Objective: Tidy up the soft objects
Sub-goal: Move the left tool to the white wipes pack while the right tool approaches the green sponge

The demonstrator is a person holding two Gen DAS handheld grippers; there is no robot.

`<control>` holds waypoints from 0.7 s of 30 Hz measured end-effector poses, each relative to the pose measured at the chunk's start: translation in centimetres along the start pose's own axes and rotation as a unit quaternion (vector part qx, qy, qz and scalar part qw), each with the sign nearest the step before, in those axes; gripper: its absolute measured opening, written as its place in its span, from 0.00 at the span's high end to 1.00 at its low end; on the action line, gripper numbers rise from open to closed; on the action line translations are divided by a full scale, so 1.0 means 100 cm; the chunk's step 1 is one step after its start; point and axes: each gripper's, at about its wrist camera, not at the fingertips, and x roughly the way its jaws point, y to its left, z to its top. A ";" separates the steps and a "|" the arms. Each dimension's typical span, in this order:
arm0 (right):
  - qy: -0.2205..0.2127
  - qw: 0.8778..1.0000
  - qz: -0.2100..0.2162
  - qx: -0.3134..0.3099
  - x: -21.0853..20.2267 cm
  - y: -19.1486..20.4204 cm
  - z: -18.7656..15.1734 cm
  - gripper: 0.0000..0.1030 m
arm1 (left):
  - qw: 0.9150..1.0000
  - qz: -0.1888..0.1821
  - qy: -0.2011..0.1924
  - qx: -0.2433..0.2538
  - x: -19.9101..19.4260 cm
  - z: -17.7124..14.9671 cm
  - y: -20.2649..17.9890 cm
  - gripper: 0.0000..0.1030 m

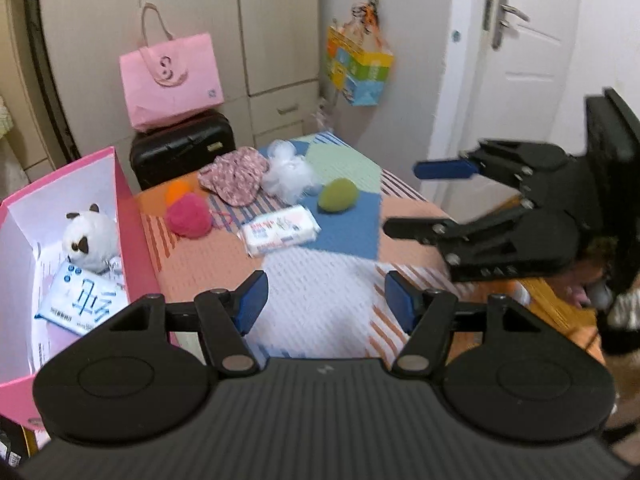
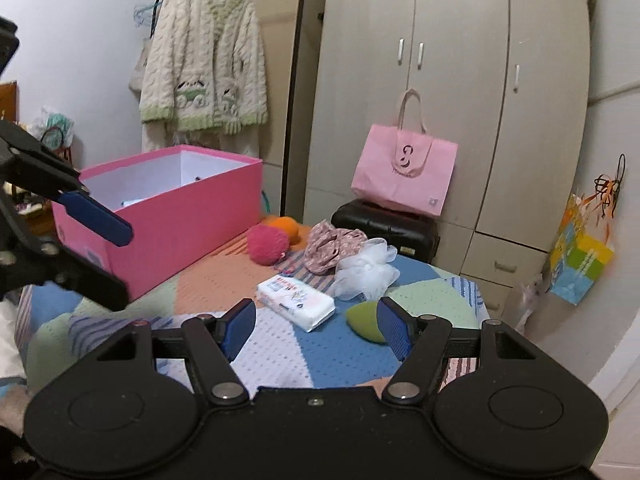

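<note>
A pink box (image 1: 124, 216) (image 2: 188, 236) stands at the table's left and holds a white plush toy (image 1: 90, 240) and a tissue pack (image 1: 82, 300). On the patchwork cloth lie a pink ball (image 1: 188, 215) (image 2: 267, 245), an orange ball (image 1: 178, 191) (image 2: 285, 227), a floral cloth (image 1: 236, 178) (image 2: 332, 249), a white mesh puff (image 1: 288, 172) (image 2: 366, 268), a wipes pack (image 1: 280, 230) (image 2: 298, 300) and a green sponge (image 1: 338, 195) (image 2: 366, 320). My left gripper (image 1: 326, 300) is open and empty above the cloth. My right gripper (image 2: 316, 326) is open and empty, its right finger beside the sponge.
A black case (image 1: 182, 150) (image 2: 386, 226) with a pink tote bag (image 1: 172, 80) (image 2: 404, 172) stands behind the table by the wardrobe. A colourful bag (image 1: 358, 70) (image 2: 580, 264) hangs on the wall. A knit cardigan (image 2: 204, 68) hangs behind the box.
</note>
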 end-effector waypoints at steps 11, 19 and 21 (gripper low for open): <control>0.018 0.999 -0.037 0.027 0.043 -0.030 -0.013 0.29 | 0.996 0.015 -0.064 -0.056 0.059 0.024 0.021 0.29; 0.041 0.998 -0.045 0.032 0.075 -0.038 -0.020 0.29 | 0.993 0.025 -0.059 -0.103 0.106 0.011 0.038 0.27; 0.048 0.997 -0.044 0.036 0.082 -0.040 -0.021 0.29 | 0.992 0.035 -0.054 -0.112 0.116 0.007 0.040 0.26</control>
